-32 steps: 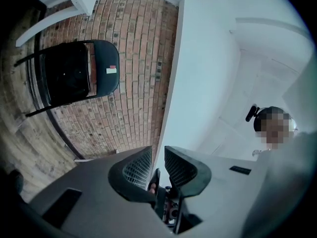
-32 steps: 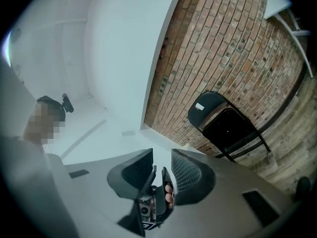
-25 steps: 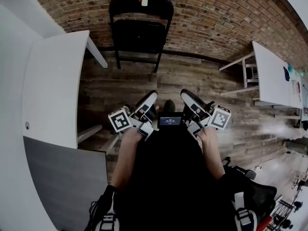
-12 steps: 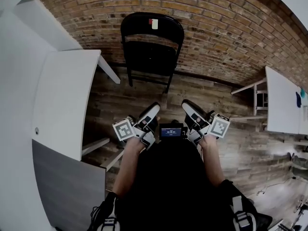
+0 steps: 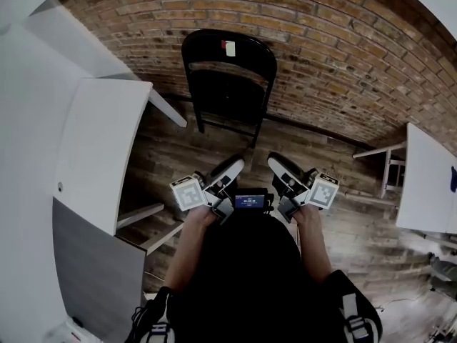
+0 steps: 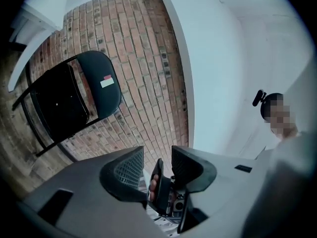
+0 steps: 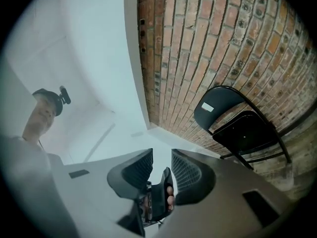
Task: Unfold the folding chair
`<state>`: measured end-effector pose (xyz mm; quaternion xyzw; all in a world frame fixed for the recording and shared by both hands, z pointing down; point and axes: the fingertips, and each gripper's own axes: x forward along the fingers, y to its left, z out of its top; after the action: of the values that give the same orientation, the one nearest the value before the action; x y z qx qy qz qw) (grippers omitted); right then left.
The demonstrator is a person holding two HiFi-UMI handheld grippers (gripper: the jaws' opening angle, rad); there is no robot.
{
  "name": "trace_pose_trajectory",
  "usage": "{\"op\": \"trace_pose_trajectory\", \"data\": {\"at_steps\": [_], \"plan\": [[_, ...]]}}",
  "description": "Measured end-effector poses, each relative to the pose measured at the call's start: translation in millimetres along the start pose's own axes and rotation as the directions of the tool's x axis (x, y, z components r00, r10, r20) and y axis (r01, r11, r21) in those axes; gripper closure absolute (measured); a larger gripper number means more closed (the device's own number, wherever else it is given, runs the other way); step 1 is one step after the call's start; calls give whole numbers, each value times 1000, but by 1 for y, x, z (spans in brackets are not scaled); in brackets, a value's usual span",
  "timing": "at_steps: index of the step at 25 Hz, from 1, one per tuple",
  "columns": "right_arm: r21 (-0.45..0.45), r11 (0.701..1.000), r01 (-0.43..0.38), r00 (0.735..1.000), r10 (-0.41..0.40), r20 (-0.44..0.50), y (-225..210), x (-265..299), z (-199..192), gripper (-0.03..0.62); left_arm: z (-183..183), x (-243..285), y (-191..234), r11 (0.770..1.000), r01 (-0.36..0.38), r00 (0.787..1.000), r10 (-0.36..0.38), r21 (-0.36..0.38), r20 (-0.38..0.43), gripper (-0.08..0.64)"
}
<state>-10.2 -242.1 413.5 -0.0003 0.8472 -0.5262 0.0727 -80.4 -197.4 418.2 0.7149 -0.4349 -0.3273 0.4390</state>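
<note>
Folded chair (image 5: 228, 84) is leaning upright against the far wall (image 5: 321, 41), dead ahead and well apart from both tools, left tool (image 5: 230, 168) sitting marginally nearer, its empty jaws just opening wide, right tool (image 5: 280, 167) showing empty jaws narrowly apart.

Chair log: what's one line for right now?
chair: folded, against brick wall | left gripper: jaws just opening, empty | right gripper: open, empty | contact: none
</note>
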Motion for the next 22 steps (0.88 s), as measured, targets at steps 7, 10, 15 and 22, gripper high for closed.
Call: {"op": "trace_pose_trajectory", "data": {"at_steps": [7,10,15,22], "plan": [[11,999,-52,998,52,-34,-17,-1,25,492,5,11,3,999,28,999,-29,36,39,476],[10,999,-48,998,49,-34,-23,4,33,492,14,13,6,999,25,998,-26,32,50,509],[-30,1000,-4,999,3,-39,-35,23,46,489,44,24,28,999,51,996,-51,13,71,508],[-70,994,79,997,-78,20,-49,66,84,479,107,59,50,989,146,989,-146,-19,26,508]]}}
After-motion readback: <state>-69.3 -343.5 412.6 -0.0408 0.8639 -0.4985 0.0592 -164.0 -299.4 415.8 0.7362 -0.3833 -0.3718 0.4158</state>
